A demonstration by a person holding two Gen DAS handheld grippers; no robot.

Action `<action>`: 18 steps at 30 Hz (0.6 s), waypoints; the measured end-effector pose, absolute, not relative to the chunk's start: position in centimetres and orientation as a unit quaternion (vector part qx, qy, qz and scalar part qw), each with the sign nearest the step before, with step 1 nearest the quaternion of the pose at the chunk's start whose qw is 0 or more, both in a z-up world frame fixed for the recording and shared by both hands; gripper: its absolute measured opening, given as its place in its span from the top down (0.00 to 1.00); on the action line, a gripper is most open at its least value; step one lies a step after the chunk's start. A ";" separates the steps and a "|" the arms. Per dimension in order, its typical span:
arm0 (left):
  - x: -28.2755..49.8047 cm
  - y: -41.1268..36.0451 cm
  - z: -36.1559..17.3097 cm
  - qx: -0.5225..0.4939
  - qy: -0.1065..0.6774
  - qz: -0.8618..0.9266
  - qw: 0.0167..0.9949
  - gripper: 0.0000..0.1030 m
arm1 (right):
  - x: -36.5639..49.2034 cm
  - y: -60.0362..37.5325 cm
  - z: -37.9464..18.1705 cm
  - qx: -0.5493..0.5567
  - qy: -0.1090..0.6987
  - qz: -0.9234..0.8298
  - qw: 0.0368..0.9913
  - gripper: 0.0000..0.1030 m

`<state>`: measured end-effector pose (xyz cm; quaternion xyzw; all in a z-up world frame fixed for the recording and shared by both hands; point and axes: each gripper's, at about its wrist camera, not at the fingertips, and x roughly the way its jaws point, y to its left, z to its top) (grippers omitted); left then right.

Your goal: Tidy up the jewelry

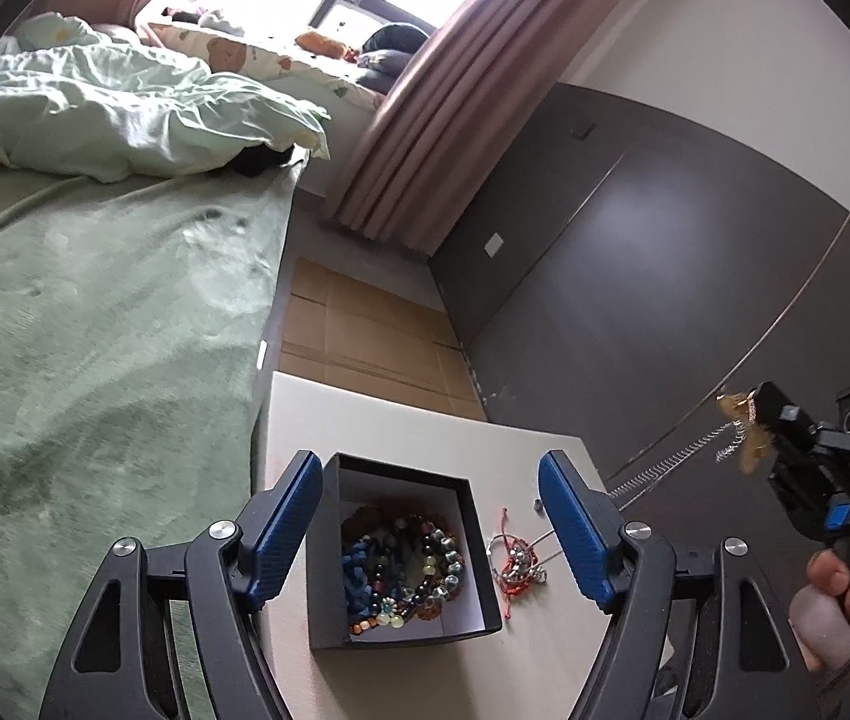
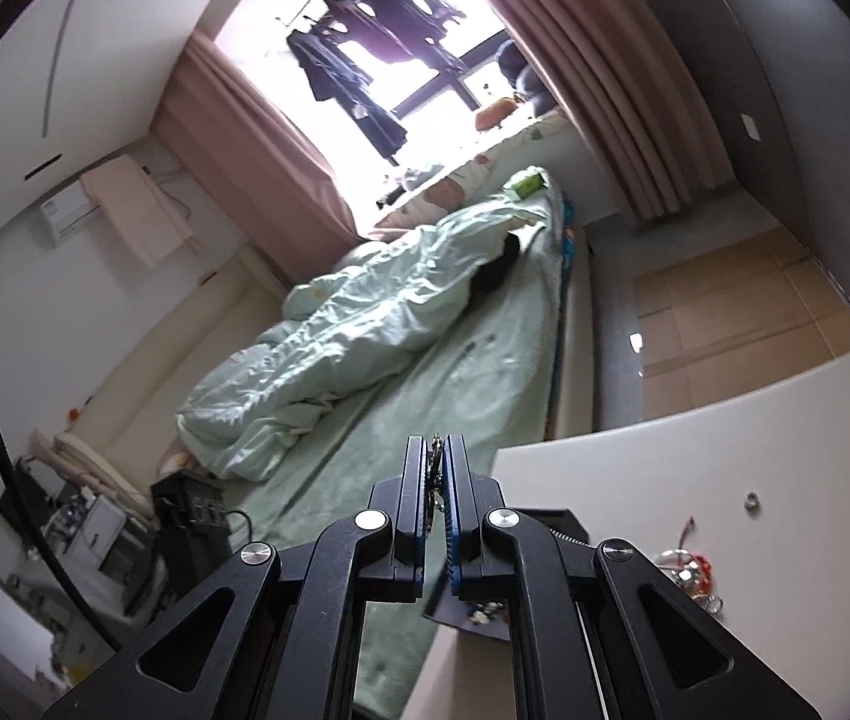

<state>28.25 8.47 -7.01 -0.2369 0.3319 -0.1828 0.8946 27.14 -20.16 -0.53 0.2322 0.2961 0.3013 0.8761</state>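
My left gripper (image 1: 431, 522) is open above a black box (image 1: 401, 636) with a white lining, and nothing is between its blue pads (image 1: 287, 525). The box stands on a white table (image 1: 365, 420) and holds several bead bracelets (image 1: 407, 564). To its right lies a tangle of red cord and silver jewelry (image 1: 518, 561), with a small ring (image 1: 537, 504) beyond. My right gripper (image 1: 761, 405) is raised at the right, shut on a gold butterfly necklace (image 1: 752, 450) whose silver chain (image 1: 665, 471) trails down to the table. In the right wrist view the right gripper (image 2: 438, 480) is shut on the necklace's pendant.
A bed with a green blanket (image 1: 95, 360) borders the table's left side. Cardboard sheets (image 1: 359, 324) cover the floor beyond, dark cabinets (image 1: 635, 276) stand at the right. The tangle (image 2: 689, 576) and ring (image 2: 752, 501) lie on the white table (image 2: 665, 450). A hand (image 1: 833, 594) grips the right gripper's handle.
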 end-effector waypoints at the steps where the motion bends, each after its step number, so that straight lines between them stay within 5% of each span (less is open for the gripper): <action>1: 28.3 8.6 -7.0 -0.239 0.331 -0.183 0.894 0.27 | 27.0 -20.0 -0.2 0.231 0.294 0.304 0.876 0.95; 11: 28.1 9.4 -6.8 -0.254 0.322 -0.182 0.894 0.27 | 25.8 -17.8 4.7 0.163 0.270 0.303 0.899 0.95; 18: 28.1 10.6 -6.9 -0.274 0.321 -0.177 0.889 0.27 | 25.9 -14.9 5.3 0.009 0.327 0.240 0.914 0.95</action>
